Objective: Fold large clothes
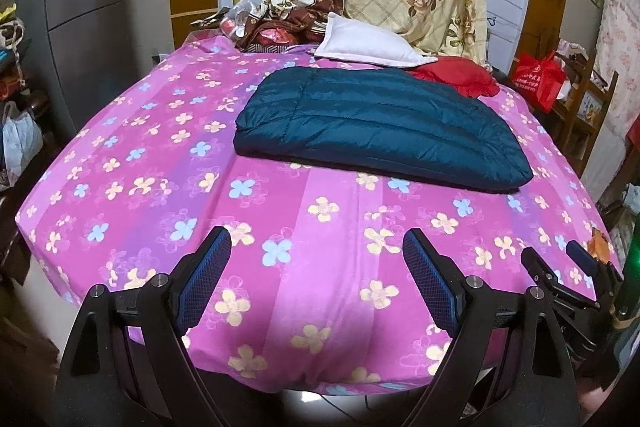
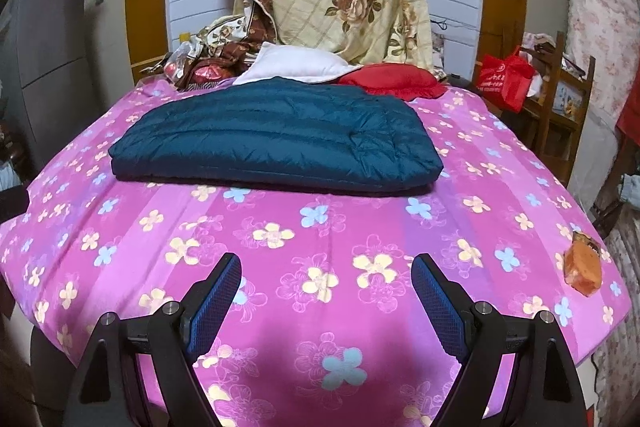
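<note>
Dark teal quilted puffer garment (image 2: 272,137), padded and slippery-looking, lying flat and already doubled into a thick rectangle toward the far half of the bed, on the pink flower-printed bedsheet (image 2: 320,247). Behind it, touching or nearly so, a white cushion (image 2: 288,65) and a red cloth bundle (image 2: 388,79); hard to tell at this distance whether they overlap its back edge. Left hand-held gripper (image 1: 316,259) wide open, nothing between the pads, hovering over the near sheet. Right hand-held gripper (image 2: 326,281) likewise spread wide and empty, well short of the garment. Best approach, probably: reach both near corners together, pinch deep through all layers, lift evenly, fold over without letting the slick padding slide.
</note>
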Tool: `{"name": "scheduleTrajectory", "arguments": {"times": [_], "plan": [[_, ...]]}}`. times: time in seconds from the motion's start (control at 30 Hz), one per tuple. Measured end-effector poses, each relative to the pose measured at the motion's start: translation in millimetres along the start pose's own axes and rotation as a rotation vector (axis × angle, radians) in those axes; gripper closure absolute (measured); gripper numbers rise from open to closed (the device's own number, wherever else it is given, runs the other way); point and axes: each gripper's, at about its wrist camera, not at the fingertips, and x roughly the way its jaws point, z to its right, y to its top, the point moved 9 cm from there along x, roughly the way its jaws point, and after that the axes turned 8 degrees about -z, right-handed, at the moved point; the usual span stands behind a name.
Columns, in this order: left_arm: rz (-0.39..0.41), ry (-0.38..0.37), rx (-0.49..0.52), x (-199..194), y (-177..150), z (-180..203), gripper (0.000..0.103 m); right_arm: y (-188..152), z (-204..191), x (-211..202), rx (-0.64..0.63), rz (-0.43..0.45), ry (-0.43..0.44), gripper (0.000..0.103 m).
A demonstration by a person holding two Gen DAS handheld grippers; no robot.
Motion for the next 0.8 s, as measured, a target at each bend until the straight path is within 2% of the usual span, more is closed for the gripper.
{"name": "scheduleTrajectory", "arguments": {"times": [0.43, 0.8], "plan": [[-0.016, 0.036, 0.063, 5.9, -1.6, 22.8, 0.015, -8.6, 28.7, 5.8, 0.090, 0.006, 0.027, 0.018], [-0.008, 0.032, 0.095, -2.0, -1.4, 40.2, 0.015, -10.0, 40.0, 1.5, 0.119, 0.022, 0.041, 0.018]]}}
